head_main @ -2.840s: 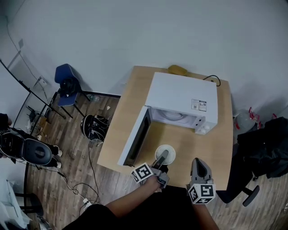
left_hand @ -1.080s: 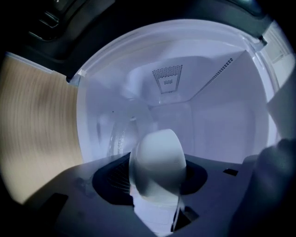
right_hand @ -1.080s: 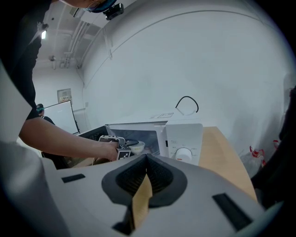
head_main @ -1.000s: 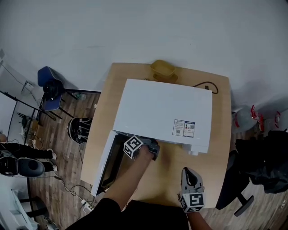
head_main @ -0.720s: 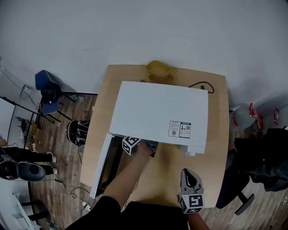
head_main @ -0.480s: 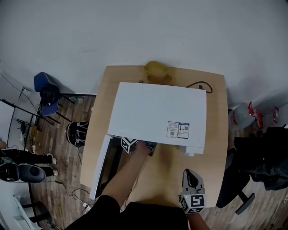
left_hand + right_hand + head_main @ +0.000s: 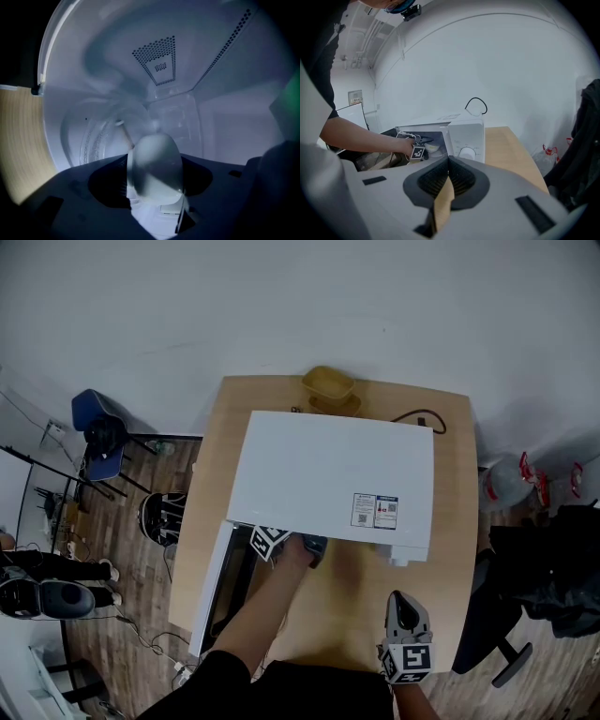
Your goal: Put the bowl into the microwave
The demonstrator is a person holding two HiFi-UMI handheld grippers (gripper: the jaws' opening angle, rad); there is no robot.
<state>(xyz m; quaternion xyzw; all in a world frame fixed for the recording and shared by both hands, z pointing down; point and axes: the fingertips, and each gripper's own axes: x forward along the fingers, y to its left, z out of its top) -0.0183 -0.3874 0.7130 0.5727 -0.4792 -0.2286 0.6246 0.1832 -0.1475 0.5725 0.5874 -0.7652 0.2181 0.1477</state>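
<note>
Left gripper (image 7: pixel 153 180): dark jaws standing apart, having just been opening, inside the cavity.
Bowl (image 7: pixel 154 161): white, between the jaws.
Microwave (image 7: pixel 229 117): dim interior walls.
Vent (image 7: pixel 158 65): in the ceiling (a triangular field of small holes).
Turntable (image 7: pixel 93 140): glass, left of the bowl.
Table (image 7: pixel 18 140): wooden strip at left edge.
</note>
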